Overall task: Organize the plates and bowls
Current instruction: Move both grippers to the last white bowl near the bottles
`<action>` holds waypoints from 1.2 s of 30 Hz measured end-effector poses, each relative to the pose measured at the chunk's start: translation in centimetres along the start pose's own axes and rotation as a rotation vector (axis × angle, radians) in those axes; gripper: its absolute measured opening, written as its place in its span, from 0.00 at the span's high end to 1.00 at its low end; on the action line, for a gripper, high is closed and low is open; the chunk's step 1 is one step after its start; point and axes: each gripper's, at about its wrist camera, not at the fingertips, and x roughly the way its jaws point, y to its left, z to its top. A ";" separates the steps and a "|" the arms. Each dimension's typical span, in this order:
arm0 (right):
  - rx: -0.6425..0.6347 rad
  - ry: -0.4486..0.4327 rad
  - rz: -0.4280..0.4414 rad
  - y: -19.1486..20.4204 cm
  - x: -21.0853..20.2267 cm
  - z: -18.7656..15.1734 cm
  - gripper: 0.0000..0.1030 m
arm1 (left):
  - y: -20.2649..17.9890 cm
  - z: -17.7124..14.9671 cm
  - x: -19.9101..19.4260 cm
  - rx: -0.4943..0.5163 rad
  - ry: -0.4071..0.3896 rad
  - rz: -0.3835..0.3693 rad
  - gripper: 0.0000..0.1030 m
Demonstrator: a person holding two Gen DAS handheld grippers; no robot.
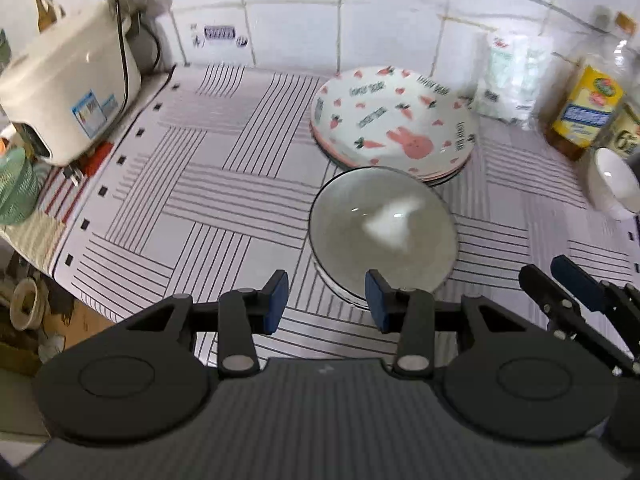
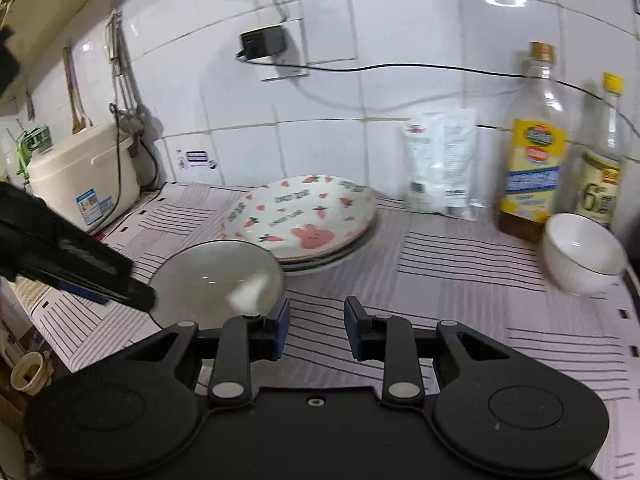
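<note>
left gripper (image 1: 326, 300) jaws spread, empty | right gripper (image 2: 316, 326) jaws spread, empty | glossy round grey bowl (image 1: 382, 232) touching stacked rabbit-print plates (image 1: 394, 120) | striped mat (image 1: 192, 200)

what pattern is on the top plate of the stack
White with pink rabbit, carrots and hearts on the top plate; clearest in the left wrist view.

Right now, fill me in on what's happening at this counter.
A person is sorting dishes with two handheld tools. The left tool is open, its right pad at the near rim of the grey bowl, holding nothing. The right tool is open over the striped mat. The carrot-print plates are stacked behind the grey bowl; a white bowl stands apart by the bottles.
</note>
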 end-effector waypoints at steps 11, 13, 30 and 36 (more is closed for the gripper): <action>-0.017 -0.019 -0.061 -4.1 -4.6 0.5 0.58 | -4.4 -1.4 -4.1 0.078 -0.035 -0.067 0.57; -0.015 -0.017 -0.073 -4.7 -5.0 0.4 0.58 | -5.4 -1.3 -4.5 0.095 -0.035 -0.086 0.56; -0.026 0.015 -0.158 -10.8 -6.0 -1.1 0.37 | -15.3 -1.1 -2.6 0.276 -0.068 -0.152 0.48; -0.018 0.027 -0.188 -13.7 -3.6 -1.2 0.17 | -18.9 -0.3 -0.5 0.321 -0.094 -0.183 0.35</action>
